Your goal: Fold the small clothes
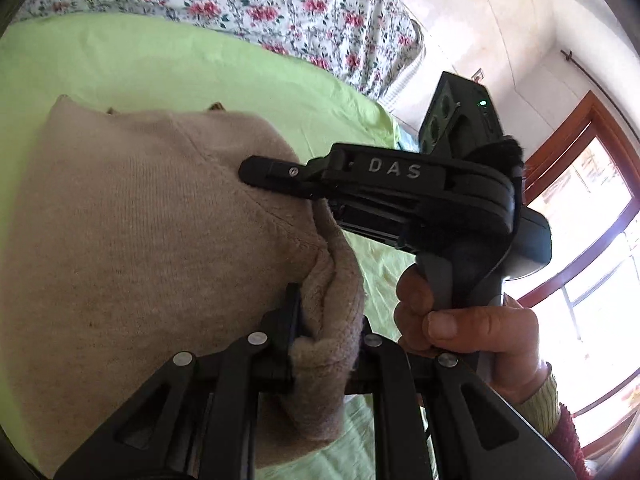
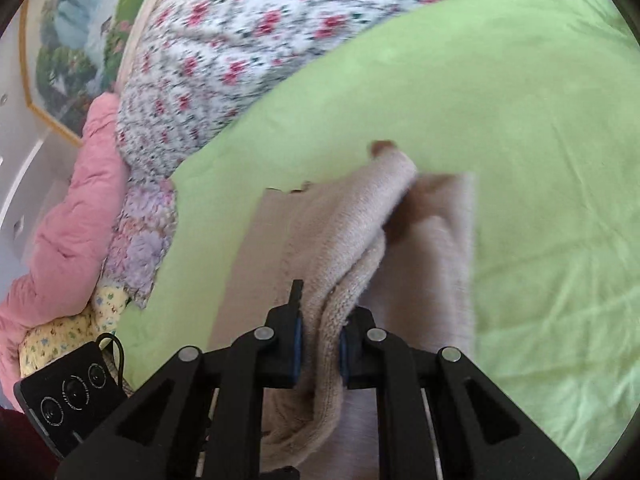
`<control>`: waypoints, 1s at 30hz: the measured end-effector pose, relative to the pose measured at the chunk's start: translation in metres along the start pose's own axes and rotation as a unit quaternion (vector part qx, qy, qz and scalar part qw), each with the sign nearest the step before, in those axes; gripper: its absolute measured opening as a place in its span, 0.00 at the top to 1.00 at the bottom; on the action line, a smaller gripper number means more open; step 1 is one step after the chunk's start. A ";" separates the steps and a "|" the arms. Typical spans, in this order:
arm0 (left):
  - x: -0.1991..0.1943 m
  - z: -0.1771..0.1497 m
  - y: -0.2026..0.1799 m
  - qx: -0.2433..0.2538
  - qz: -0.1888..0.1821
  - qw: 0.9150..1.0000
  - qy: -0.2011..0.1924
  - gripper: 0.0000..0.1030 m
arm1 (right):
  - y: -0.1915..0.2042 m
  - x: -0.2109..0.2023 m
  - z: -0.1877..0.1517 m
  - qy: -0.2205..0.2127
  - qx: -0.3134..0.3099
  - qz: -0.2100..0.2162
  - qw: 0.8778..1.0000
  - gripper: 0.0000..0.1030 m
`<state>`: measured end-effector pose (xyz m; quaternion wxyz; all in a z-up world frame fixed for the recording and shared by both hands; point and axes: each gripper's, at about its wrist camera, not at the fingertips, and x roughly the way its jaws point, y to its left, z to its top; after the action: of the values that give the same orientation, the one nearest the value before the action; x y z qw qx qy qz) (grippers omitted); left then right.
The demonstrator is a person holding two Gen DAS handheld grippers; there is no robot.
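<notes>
A small beige knit garment (image 1: 132, 220) lies on a light green sheet (image 1: 180, 64). My left gripper (image 1: 330, 332) is shut on a bunched fold of its edge near the bottom of the left wrist view. My right gripper (image 1: 256, 170) also shows there, reaching over the garment's upper right edge, held by a hand (image 1: 468, 320). In the right wrist view, my right gripper (image 2: 320, 332) is shut on a thick fold of the same beige garment (image 2: 352, 216) and lifts it above the flat part lying on the green sheet (image 2: 540, 120).
A floral blanket (image 1: 260, 4) lies beyond the green sheet; it also shows in the right wrist view (image 2: 248, 48). A pink quilt (image 2: 68, 216) and a black camera device (image 2: 68, 396) are at the left. A window with a wooden frame (image 1: 580, 208) is on the right.
</notes>
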<state>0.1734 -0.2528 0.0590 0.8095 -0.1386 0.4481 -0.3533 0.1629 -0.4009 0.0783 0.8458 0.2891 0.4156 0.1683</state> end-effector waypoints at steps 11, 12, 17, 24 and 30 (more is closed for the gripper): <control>0.022 -0.013 0.006 -0.008 -0.030 0.998 0.046 0.80 | -0.036 0.000 -0.008 -0.003 0.003 -0.022 1.000 0.85; 0.018 -0.015 0.008 -0.008 -0.039 0.998 0.054 0.76 | -0.037 -0.002 -0.010 -0.007 0.003 -0.018 1.000 0.85; -0.015 -0.023 0.010 0.002 -0.053 0.996 0.073 0.64 | -0.035 -0.016 -0.015 -0.024 0.007 -0.040 0.999 0.77; -0.076 -0.028 0.023 0.030 -0.041 0.997 0.050 0.41 | -0.033 -0.036 -0.026 -0.028 0.013 -0.091 0.995 0.42; -0.096 -0.001 0.078 -0.023 -0.004 1.000 0.020 0.39 | -0.035 -0.049 -0.030 -0.038 0.037 -0.063 0.997 0.38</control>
<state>0.1742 -0.1305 0.0765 0.7955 -0.1515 0.4719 -0.3485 0.1112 -0.4432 0.0709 0.8586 0.2996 0.4065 0.0880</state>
